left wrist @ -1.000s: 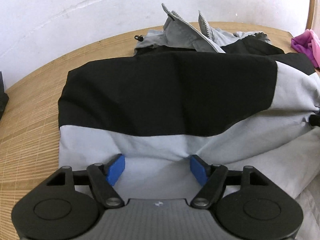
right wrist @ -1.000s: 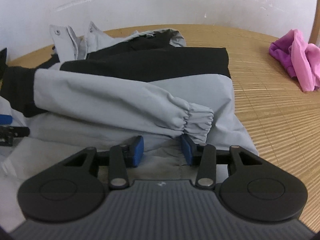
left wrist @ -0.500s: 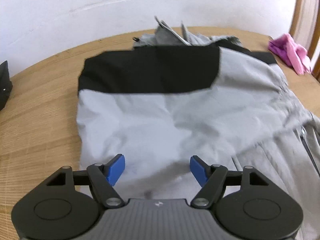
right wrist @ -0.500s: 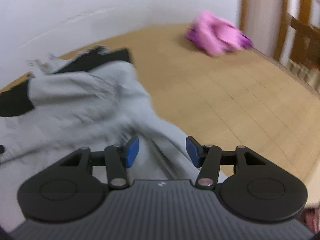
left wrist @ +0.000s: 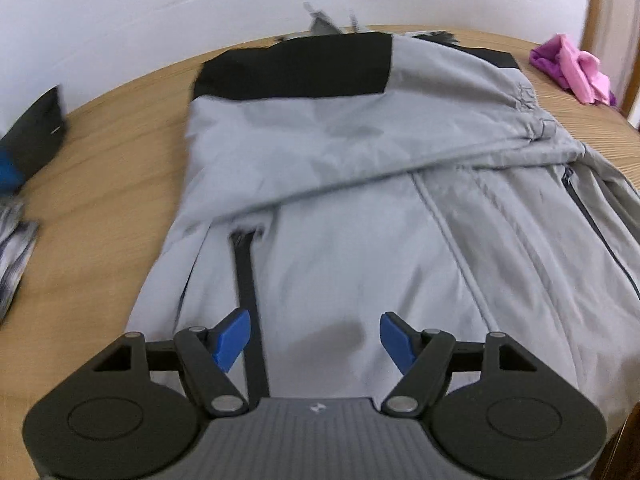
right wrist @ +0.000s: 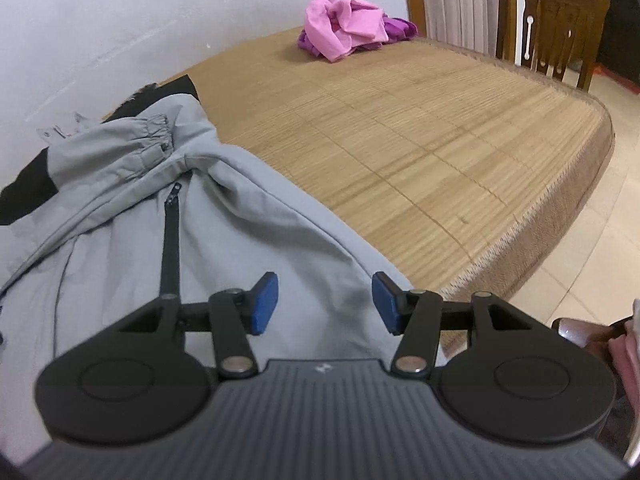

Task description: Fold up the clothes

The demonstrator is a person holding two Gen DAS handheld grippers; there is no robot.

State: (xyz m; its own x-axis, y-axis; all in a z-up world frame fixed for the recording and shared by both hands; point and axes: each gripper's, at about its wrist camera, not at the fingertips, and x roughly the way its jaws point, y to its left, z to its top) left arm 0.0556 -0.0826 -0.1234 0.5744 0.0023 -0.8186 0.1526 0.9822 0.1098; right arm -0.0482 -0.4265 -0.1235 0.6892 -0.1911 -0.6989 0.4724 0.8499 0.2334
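A grey and black jacket (left wrist: 360, 168) lies flat on the bamboo mat (left wrist: 104, 168), both sleeves folded across its front. It also shows in the right wrist view (right wrist: 192, 232). My left gripper (left wrist: 314, 338) is open and empty, raised above the jacket's near hem, by a dark pocket zip (left wrist: 246, 272). My right gripper (right wrist: 324, 306) is open and empty above the jacket's right lower corner, near the other pocket zip (right wrist: 170, 236).
A crumpled pink and purple garment (right wrist: 348, 28) lies at the far end of the mat (right wrist: 420, 128); it also shows in the left wrist view (left wrist: 572, 66). A dark item (left wrist: 36, 136) and patterned cloth (left wrist: 14, 240) lie left. Wooden chair (right wrist: 552, 28) and floor lie right.
Both grippers pulled back and rose from the sleeves toward the jacket's hem. The right gripper swung to the right, so the mat and chair came into view. The jacket lies flatter.
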